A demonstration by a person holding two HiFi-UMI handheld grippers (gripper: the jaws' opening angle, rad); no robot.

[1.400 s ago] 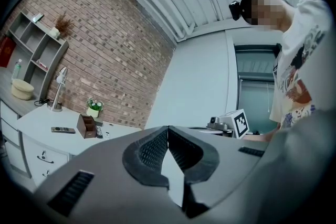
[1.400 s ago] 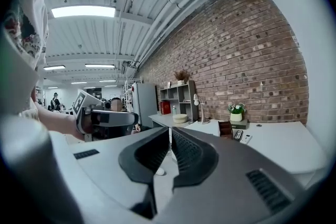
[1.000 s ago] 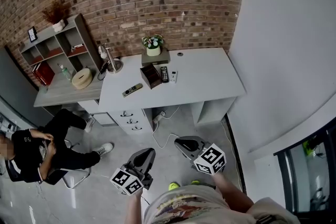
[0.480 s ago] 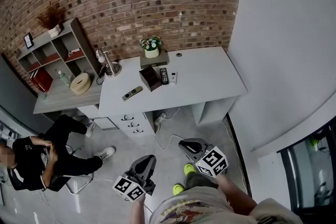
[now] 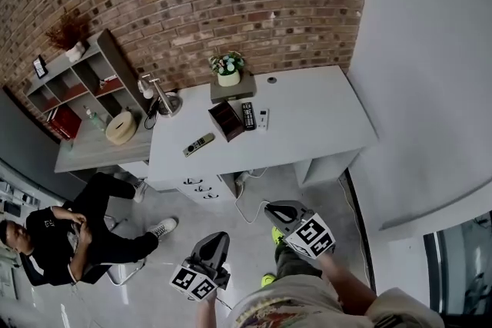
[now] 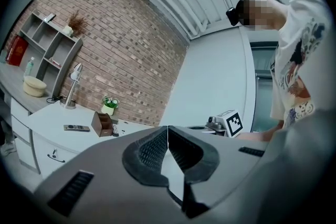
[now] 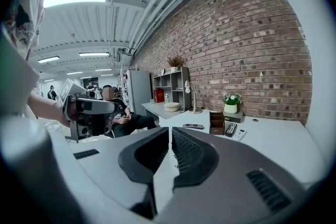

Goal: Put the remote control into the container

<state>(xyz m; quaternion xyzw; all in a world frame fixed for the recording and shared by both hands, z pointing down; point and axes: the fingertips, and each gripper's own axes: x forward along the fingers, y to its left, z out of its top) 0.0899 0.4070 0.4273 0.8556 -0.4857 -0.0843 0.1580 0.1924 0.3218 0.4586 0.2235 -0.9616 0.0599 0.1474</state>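
Desk (image 5: 315,115) | remote control (image 5: 248,115) beside container (image 5: 227,120) | cable (image 5: 239,200) (head view only)

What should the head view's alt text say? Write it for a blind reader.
A person stands on a grey floor short of a white desk, the left tool and right tool both shut and empty. On the desk lie a remote control and a brown container; another person sits at left.

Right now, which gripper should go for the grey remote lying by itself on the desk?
Probably the left. The grey remote lies left of the brown container, roughly straight ahead of the left gripper. The right gripper is off to the other side. Both are shut and empty.
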